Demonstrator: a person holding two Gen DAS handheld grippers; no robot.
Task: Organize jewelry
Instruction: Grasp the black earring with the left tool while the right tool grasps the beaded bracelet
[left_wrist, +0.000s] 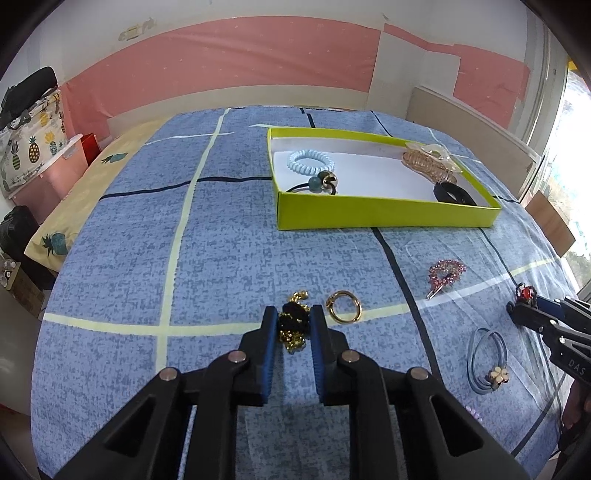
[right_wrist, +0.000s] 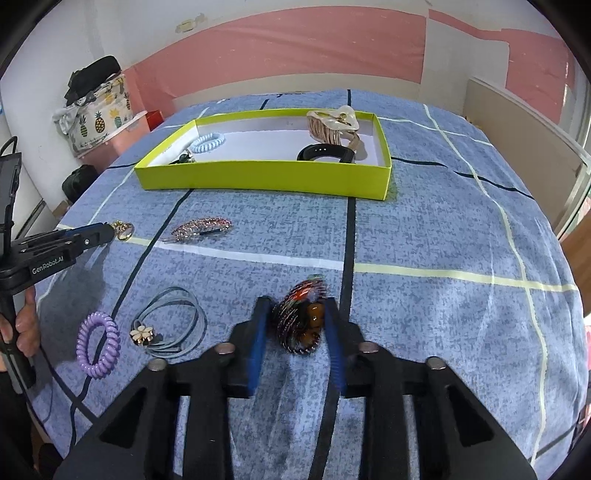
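My left gripper (left_wrist: 294, 314) is shut on a black and gold beaded hair ornament (left_wrist: 291, 326) lying on the blue checked bedspread (left_wrist: 184, 258); both blue pads press its sides. My right gripper (right_wrist: 295, 304) is shut on a brown, dark and red beaded ornament (right_wrist: 301, 321), also down on the cloth. A yellow-green box (left_wrist: 369, 210) (right_wrist: 258, 177) sits farther back. It holds a light blue spiral tie (left_wrist: 309, 161), a bead tie (left_wrist: 323, 181), a beige claw clip (left_wrist: 428, 158) and a black band (left_wrist: 452, 192).
Loose on the bedspread are a gold ring (left_wrist: 343, 306), a pink rhinestone clip (left_wrist: 445, 273) (right_wrist: 201, 227), a blue band with a flower (left_wrist: 487, 360) (right_wrist: 170, 321) and a purple spiral tie (right_wrist: 98, 345). A pineapple-print bag (left_wrist: 33, 147) stands beyond the left edge.
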